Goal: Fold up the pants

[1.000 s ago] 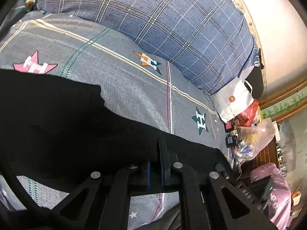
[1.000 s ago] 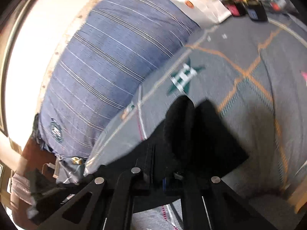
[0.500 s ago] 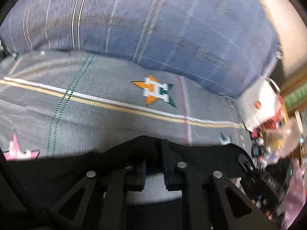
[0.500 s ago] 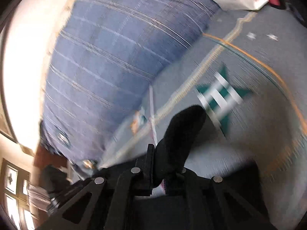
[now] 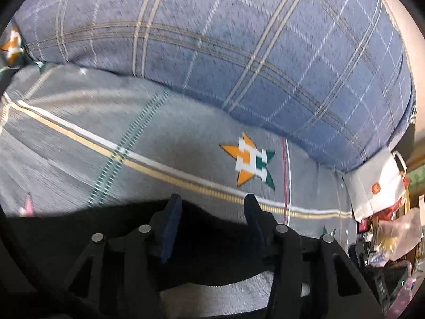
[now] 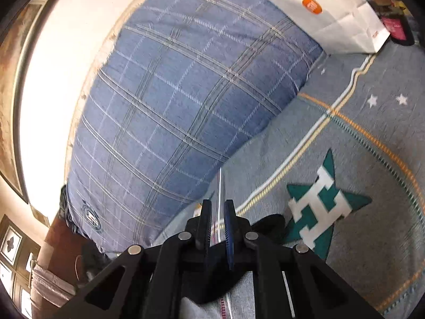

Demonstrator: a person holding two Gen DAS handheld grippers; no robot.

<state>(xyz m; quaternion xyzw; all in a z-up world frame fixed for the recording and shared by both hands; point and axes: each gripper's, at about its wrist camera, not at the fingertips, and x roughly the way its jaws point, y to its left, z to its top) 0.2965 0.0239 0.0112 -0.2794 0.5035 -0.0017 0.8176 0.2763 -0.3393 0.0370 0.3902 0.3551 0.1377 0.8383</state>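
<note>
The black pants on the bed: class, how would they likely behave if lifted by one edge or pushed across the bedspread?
The black pants would probably droop; they follow the bedspread with a soft, curved edge. They look light, likely bunching rather than sliding. The left hand-held gripper is opening over them.

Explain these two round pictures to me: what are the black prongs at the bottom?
Each picture comes from a fisheye camera on a hand-held gripper, looking along its two fingers. The left gripper is opening, and the black pants under its fingers are not pinched. The right gripper is nearly shut. The pants bulge beside it, but whether it pinches them is unclear. Everything lies on a grey bedspread, with a blue plaid pillow and a white bag behind.
</note>
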